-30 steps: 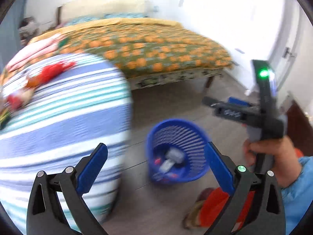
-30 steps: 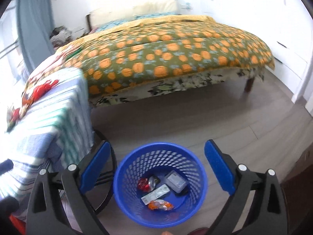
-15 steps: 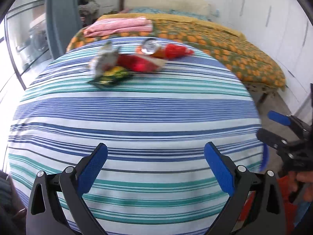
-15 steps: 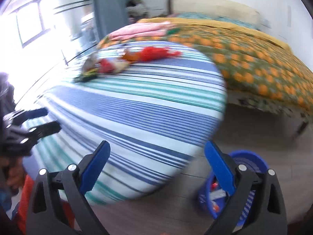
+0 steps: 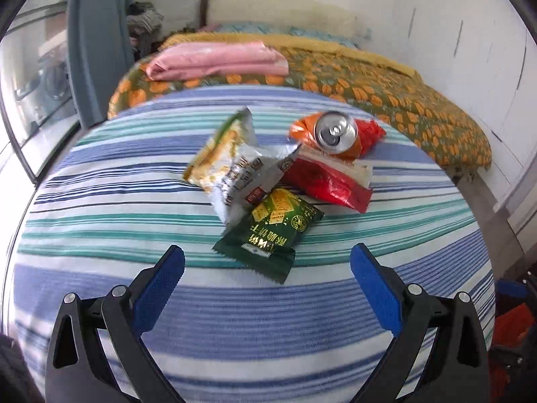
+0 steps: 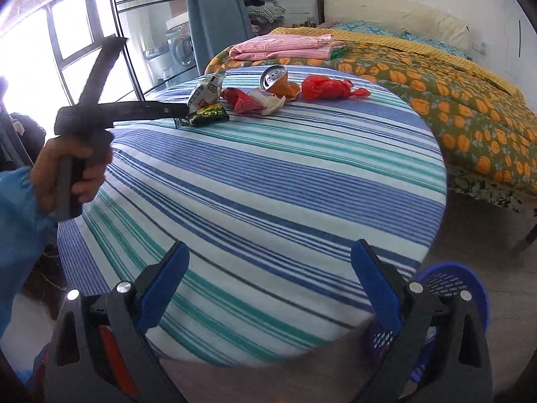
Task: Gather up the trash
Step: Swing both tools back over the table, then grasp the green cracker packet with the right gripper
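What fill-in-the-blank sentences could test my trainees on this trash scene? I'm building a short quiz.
1. The trash lies on a round table under a ____ cloth.
2. The piece nearest the left gripper is the ____ snack packet.
3. Both grippers' jaws are ____; the right gripper holds nothing.
4. The soda can lies on its ____.

Missing words: striped; green; open; side

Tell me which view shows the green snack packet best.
The left wrist view. There the green snack packet lies close, just beyond the open left gripper, its whole printed face readable under the silver wrapper. In the right wrist view it is small, seen edge-on, and partly hidden behind the left gripper's finger.
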A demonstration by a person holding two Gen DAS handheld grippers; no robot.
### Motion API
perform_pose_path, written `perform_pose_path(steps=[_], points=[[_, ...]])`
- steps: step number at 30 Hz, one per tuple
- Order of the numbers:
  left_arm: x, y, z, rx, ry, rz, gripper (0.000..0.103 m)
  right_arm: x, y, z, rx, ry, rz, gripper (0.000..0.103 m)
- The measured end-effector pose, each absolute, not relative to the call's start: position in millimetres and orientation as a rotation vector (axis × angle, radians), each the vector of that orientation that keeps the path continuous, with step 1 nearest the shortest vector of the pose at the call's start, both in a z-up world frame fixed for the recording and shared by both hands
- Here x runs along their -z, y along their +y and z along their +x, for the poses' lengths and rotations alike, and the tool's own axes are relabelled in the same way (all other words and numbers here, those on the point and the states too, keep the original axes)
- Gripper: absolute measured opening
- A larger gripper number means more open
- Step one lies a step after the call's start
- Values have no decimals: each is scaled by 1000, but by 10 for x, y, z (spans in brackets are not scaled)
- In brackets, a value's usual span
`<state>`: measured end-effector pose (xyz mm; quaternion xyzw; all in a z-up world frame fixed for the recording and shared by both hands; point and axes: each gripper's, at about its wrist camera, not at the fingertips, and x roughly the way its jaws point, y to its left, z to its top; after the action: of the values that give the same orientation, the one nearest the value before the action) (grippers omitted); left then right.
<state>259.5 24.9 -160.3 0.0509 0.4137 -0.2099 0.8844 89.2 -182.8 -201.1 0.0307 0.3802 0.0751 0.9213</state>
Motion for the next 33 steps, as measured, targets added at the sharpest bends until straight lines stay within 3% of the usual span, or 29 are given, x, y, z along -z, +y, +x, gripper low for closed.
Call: perform_pose_path(steps=[6, 12, 23, 25, 27, 33], points=[[1719, 62, 2710, 589, 936, 75, 97, 2008, -1960, 774, -113, 763, 83, 94], [1657, -128, 2283, 838, 945, 30, 97, 2012, -2110, 785, -87, 763, 126, 94], [1646, 499, 2275, 300, 918, 192, 97, 1852, -1871, 1537, -184, 827, 220, 94], [1709, 563, 2319, 243, 940, 213, 97, 1800, -1691, 1796, -215, 835, 219, 88], [1788, 642, 2313, 220, 959, 214, 98, 1768, -1551, 1998, -218, 844, 225, 71], [1798, 838, 2274, 213, 967, 140, 98, 1811, -1070, 2526, -236, 904, 204, 70]])
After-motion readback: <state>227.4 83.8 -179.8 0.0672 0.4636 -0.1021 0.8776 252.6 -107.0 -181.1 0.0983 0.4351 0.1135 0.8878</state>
